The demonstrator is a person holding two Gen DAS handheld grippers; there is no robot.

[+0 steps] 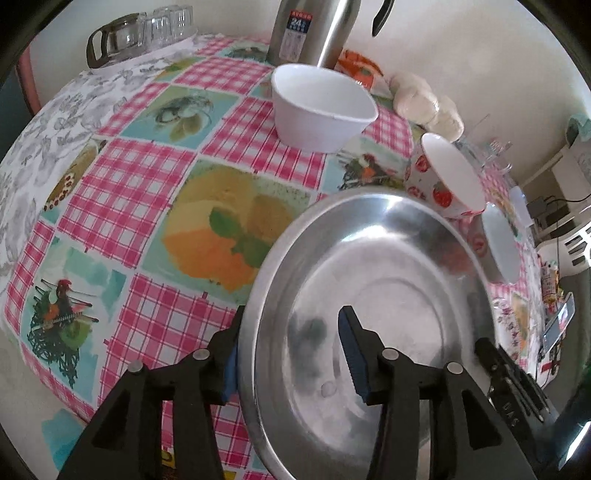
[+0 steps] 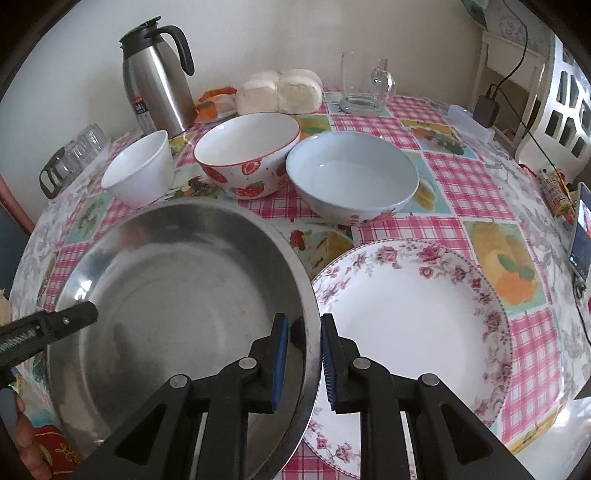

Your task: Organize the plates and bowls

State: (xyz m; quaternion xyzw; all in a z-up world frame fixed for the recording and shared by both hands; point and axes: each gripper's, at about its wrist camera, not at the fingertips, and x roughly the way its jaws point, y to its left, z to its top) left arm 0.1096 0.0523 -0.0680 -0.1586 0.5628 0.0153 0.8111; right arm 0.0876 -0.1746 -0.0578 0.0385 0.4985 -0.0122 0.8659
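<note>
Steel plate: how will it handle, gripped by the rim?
The steel plate looks rigid, so it shouldn't flex. Its polished rim, pinched by the right gripper, may slip or pivot. The left gripper straddles the opposite rim with jaws apart, so it probably bears little weight.

Plain cream wall [image 2: 258,33] behind, evenly daylit. Table under pink-checked oilcloth [image 2: 480,192] printed with fruit panels. White lattice-backed chair [image 2: 565,96] far right, dark cable [image 2: 517,48] trailing down beside a pale shelf unit [image 2: 495,51].

Steel pan [image 2: 177,295] overlaps floral plate [image 2: 413,314]; three bowls [image 2: 247,155] behind (upright, row).
</note>
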